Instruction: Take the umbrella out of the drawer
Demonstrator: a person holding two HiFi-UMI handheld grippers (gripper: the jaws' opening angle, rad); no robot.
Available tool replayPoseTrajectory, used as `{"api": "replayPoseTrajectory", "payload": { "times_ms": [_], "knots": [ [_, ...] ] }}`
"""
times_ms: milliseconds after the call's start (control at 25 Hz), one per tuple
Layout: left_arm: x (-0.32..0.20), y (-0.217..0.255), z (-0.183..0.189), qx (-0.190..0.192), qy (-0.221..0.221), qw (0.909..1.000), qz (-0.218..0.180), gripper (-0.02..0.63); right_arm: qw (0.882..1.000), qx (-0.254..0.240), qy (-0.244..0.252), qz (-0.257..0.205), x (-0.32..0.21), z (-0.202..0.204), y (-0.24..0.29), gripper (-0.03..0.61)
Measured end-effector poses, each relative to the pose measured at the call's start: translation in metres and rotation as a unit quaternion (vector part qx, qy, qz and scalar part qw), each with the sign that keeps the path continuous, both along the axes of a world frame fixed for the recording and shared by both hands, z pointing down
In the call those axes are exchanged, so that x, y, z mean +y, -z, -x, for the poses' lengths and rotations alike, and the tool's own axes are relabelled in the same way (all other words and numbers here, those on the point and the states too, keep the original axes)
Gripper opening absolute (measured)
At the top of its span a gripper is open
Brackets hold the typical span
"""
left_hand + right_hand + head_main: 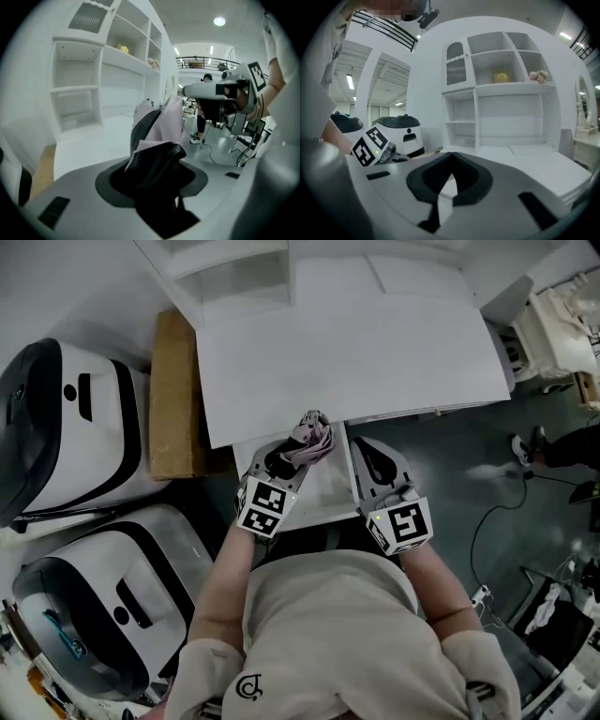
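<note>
Umbrella: folded, clamped in left gripper, held over the open drawer at the desk's front edge. Grip sits low on the bundle so the fabric end stands up between the pads. This suits drawing it upward out of the drawer. From above it appears clear of the drawer, but height is hard to judge.

Right gripper: jaws together, nothing between them. It hangs just beside the drawer's right wall, probably staying out of the way.

Materials: umbrella fabric is pale lilac, soft and creased, in loose pleats with a dark strip. Drawer and desk are smooth, flat white board. Gripper pads are matte black.
</note>
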State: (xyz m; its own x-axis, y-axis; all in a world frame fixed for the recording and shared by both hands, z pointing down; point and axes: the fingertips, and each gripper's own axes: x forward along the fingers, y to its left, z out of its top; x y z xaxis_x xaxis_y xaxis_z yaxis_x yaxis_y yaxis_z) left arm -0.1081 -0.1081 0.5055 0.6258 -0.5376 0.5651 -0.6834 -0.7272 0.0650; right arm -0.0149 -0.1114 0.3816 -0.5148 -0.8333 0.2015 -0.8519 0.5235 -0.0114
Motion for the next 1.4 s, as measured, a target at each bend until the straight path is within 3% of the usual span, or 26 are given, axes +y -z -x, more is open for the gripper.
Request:
{"api": "replayPoseTrajectory", "payload": {
  "times_ms": [240,480,920,1080,1400],
  "knots": [
    [-0.025,0.073,0.035,0.049,0.052,0.9956,-0.060,0.215,0.999,-0.006,0.038,-0.023,-0.009,0.027,0.026,0.006],
    [-0.030,0.128,0.069,0.074,0.083,0.9873,-0.113,0.215,0.996,-0.025,0.082,-0.021,-0.016,0.050,0.044,0.006],
    [-0.012,0.204,0.107,0.133,0.136,0.9581,-0.214,0.216,0.991,-0.041,0.121,-0.048,-0.018,0.066,0.075,0.006],
    [-0.001,0.219,0.111,0.155,0.134,0.9525,-0.225,0.216,0.990,-0.047,0.128,-0.046,-0.012,0.066,0.078,0.005],
    [0.013,0.221,0.103,0.155,0.120,0.9543,-0.226,0.216,0.987,-0.041,0.149,-0.051,0.007,0.069,0.080,0.005]
  ]
}}
